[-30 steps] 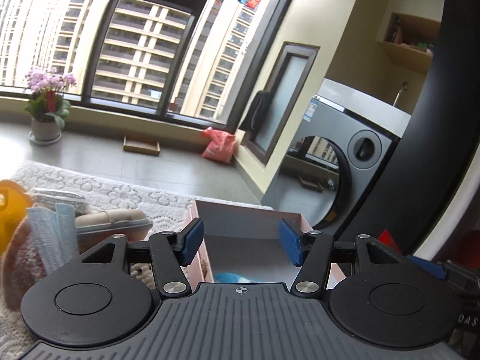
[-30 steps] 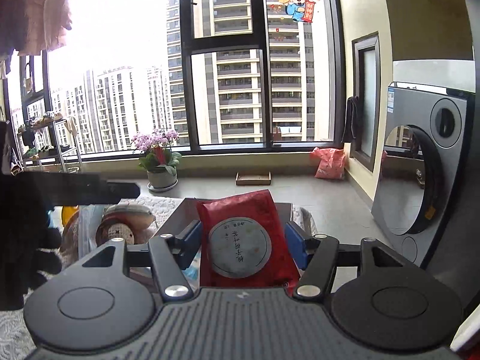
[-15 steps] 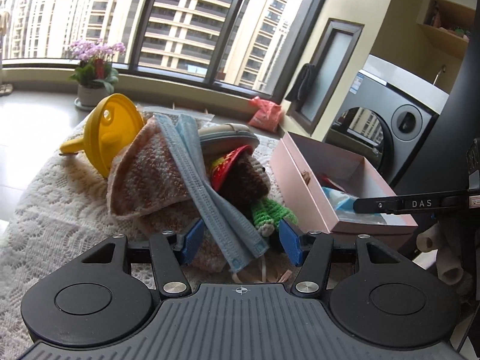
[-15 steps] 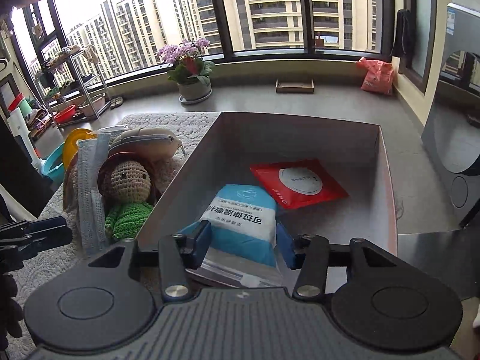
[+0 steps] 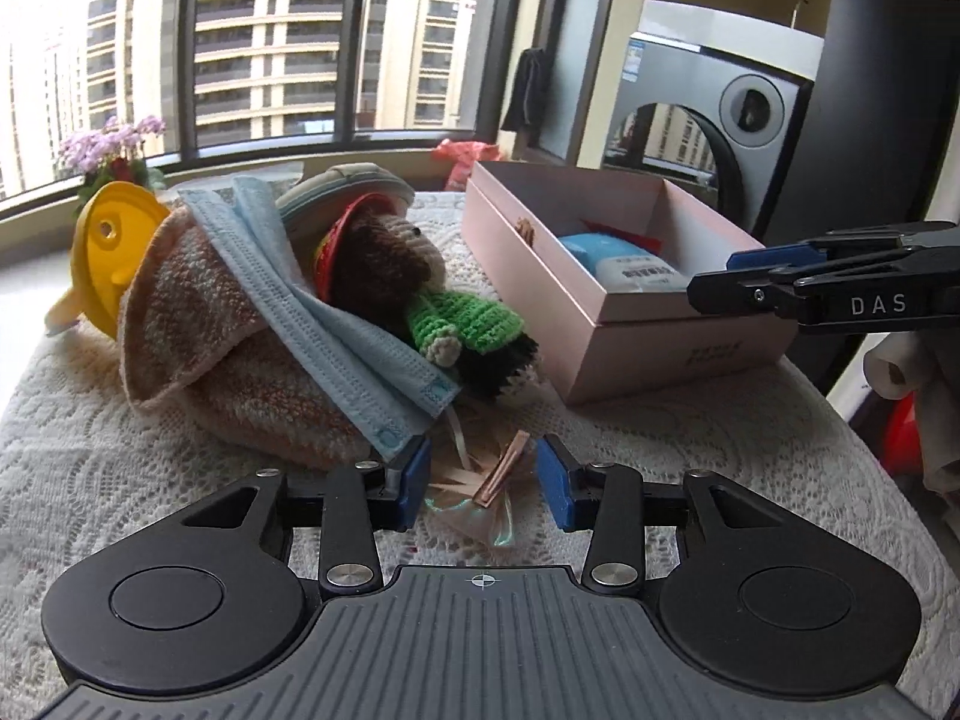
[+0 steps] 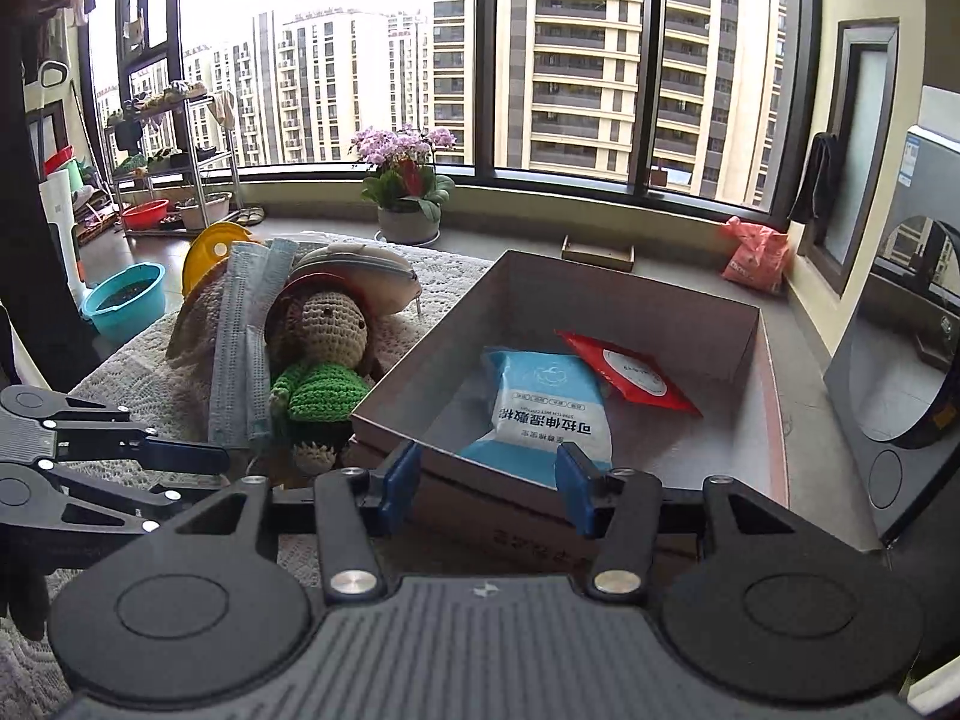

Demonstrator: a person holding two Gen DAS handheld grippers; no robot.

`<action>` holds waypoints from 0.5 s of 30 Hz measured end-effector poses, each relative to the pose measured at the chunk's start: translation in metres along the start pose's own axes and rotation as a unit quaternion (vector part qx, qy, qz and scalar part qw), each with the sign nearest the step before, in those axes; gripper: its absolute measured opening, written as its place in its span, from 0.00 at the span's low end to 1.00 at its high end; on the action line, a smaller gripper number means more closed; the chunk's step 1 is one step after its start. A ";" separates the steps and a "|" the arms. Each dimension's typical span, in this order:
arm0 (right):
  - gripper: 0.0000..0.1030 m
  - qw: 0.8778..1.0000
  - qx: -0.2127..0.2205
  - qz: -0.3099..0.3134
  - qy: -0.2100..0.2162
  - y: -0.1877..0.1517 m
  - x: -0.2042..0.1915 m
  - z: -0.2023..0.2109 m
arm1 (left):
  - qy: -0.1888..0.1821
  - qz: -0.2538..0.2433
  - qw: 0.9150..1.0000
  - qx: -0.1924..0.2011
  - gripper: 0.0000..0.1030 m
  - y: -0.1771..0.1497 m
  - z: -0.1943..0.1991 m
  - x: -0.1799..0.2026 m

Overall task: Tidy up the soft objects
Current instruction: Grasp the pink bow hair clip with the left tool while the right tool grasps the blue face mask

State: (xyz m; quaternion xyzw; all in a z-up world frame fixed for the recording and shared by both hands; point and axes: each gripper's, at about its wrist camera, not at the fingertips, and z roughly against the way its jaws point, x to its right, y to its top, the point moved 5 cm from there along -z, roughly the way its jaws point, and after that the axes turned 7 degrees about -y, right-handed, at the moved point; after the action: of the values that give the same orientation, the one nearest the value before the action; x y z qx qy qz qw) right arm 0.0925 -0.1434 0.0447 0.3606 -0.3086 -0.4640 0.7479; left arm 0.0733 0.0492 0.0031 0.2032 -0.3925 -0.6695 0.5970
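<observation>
A white lace cloth (image 5: 108,468) covers the table by a big window (image 6: 600,60). Left gripper (image 5: 483,483), jaws just closing, half open over a clear packet (image 5: 480,525); right gripper (image 6: 486,483) half open, empty, at the pink box (image 5: 648,324) holding wipes (image 6: 546,402)

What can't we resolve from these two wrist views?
- Knit cloth: its middle hidden under the face masks, both views.
- Grey pouch: lower part behind the crochet doll.
- Red packet in the box: mostly hidden by the blue wipes pack and box wall in the left view.
- Small wrapper between the left gripper pads: contents unclear.
</observation>
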 end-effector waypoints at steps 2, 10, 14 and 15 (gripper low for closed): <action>0.49 1.000 0.004 0.007 0.003 -0.005 -0.004 0.008 | 0.001 -0.014 1.000 -0.015 0.34 -0.003 -0.012 0.004; 0.49 0.999 0.017 0.026 0.023 0.016 -0.030 0.018 | -0.012 -0.005 1.000 -0.004 0.19 -0.005 -0.011 -0.002; 0.73 0.998 0.010 0.035 0.053 0.046 -0.063 -0.007 | -0.002 0.014 1.000 0.023 0.18 -0.017 0.025 -0.006; 0.77 0.998 0.005 0.034 0.060 0.054 -0.072 -0.016 | -0.001 0.023 0.999 0.029 0.18 -0.023 0.036 -0.008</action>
State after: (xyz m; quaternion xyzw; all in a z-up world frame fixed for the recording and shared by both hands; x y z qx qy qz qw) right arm 0.1038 -0.0566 0.0714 0.3806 -0.2778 -0.4142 0.7787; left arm 0.0340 0.0661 0.0060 0.2102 -0.4167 -0.6441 0.6061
